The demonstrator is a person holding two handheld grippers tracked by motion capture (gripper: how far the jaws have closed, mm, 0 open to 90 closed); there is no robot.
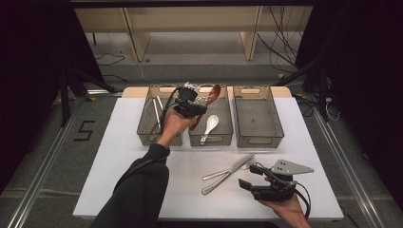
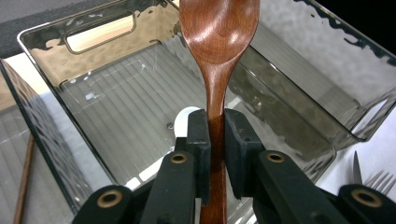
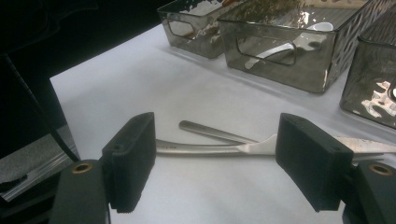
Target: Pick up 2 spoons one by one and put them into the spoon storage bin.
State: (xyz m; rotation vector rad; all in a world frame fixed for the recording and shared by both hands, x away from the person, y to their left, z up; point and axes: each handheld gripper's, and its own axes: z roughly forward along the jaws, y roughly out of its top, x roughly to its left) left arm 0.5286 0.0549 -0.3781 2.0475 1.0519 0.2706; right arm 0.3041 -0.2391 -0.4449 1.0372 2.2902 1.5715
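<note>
The right gripper point(image 1: 248, 176) hovers low over the counter point(image 1: 142, 190), jaws spread wide, with a knife point(image 1: 227, 174) and fork point(image 1: 223, 172) just ahead of it. Farther off, the left gripper point(image 2: 215, 135) clamps a wooden spoon point(image 2: 217, 56) above the middle bin point(image 2: 299, 116).

The white table point(image 1: 142, 142) is brightly and evenly lit from overhead, while the surroundings to the left and right fall into near black. Shadows on it are soft and short. In the left gripper view a glossy highlight sits on the bowl of the wooden spoon point(image 2: 218, 28), and glare ripples along the far wall of the smoked clear bin point(image 2: 112, 42). In the right gripper view the near jaws look slightly soft, and the far bins point(image 3: 280, 51) glint with speckled reflections.
</note>
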